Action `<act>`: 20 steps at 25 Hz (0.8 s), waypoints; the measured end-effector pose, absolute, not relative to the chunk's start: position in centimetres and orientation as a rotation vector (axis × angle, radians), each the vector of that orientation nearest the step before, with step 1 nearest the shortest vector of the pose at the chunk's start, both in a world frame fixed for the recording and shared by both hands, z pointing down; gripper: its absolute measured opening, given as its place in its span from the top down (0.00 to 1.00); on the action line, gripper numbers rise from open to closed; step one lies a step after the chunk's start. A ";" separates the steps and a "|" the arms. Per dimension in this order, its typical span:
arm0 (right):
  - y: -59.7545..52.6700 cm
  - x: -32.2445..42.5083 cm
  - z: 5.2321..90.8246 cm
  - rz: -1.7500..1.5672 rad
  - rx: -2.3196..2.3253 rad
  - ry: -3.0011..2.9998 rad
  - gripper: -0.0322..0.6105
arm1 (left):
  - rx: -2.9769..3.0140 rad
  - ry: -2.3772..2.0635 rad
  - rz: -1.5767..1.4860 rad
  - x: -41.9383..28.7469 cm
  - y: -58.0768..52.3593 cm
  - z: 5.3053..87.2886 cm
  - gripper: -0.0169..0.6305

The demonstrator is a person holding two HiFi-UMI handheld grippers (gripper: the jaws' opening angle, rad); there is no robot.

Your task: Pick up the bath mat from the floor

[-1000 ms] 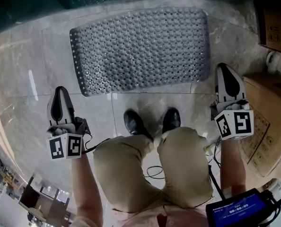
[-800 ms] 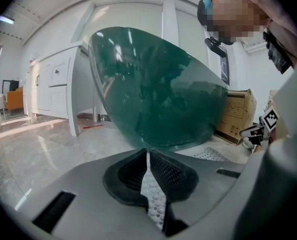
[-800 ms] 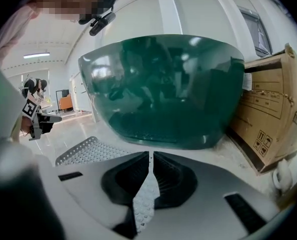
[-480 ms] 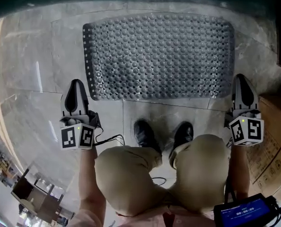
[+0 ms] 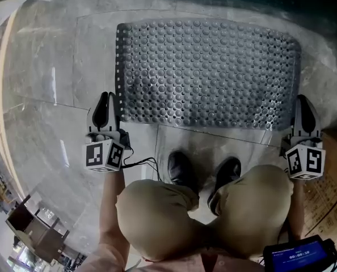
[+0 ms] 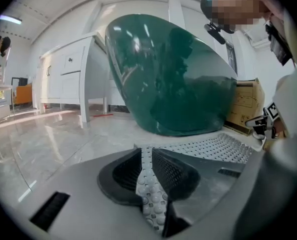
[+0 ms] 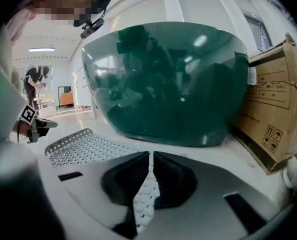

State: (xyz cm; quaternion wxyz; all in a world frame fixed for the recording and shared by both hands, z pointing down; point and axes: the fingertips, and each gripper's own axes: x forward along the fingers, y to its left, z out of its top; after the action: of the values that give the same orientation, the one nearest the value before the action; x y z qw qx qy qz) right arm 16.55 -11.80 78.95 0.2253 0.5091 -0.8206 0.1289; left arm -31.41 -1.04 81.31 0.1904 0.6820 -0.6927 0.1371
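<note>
A grey bath mat (image 5: 208,75) studded with round holes lies flat on the pale marble floor, and it also shows in the left gripper view (image 6: 218,146) and the right gripper view (image 7: 83,146). My left gripper (image 5: 104,100) sits just outside the mat's left edge near its front corner, jaws shut with nothing of the mat between them. My right gripper (image 5: 302,102) is at the mat's right edge near the front corner, also shut and empty. Both point past the mat toward the tub.
A dark green bathtub (image 6: 173,74) stands right behind the mat. Cardboard boxes (image 7: 276,104) are stacked on the right. A white cabinet (image 6: 68,79) stands to the left. The person's black shoes (image 5: 181,169) are planted just in front of the mat.
Both grippers have moved forward from beside the person's knees to the mat's two side edges. The mat fills more of the head view.
</note>
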 end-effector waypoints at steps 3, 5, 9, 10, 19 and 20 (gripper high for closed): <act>-12.2 16.4 78.5 0.344 1.419 -2.275 0.92 | 1.895 -1.935 0.365 -31.7 -0.9 82.4 0.83; -12.2 16.5 78.3 0.337 1.420 -2.274 0.92 | 1.880 -1.923 0.347 -31.8 -0.9 83.3 0.74; -12.1 16.9 78.1 0.320 1.407 -2.260 0.92 | 1.878 -1.882 0.344 -31.5 -0.6 85.3 0.67; -12.1 17.1 78.0 0.316 1.408 -2.256 0.92 | 1.878 -1.871 0.350 -31.5 -0.5 85.9 0.66; -11.7 17.9 78.4 0.314 1.428 -2.222 0.92 | 1.804 -1.838 0.357 -33.2 -0.3 90.2 0.63; -11.7 17.8 78.4 0.315 1.422 -2.223 0.92 | 1.797 -1.830 0.358 -33.2 -0.2 90.7 0.63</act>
State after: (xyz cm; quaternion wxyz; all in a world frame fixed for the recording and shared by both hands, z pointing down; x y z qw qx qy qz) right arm 17.82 -11.71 78.40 0.2397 0.5196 -0.8120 0.1149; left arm -33.21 -0.25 90.65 0.2724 0.6676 -0.6800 0.1329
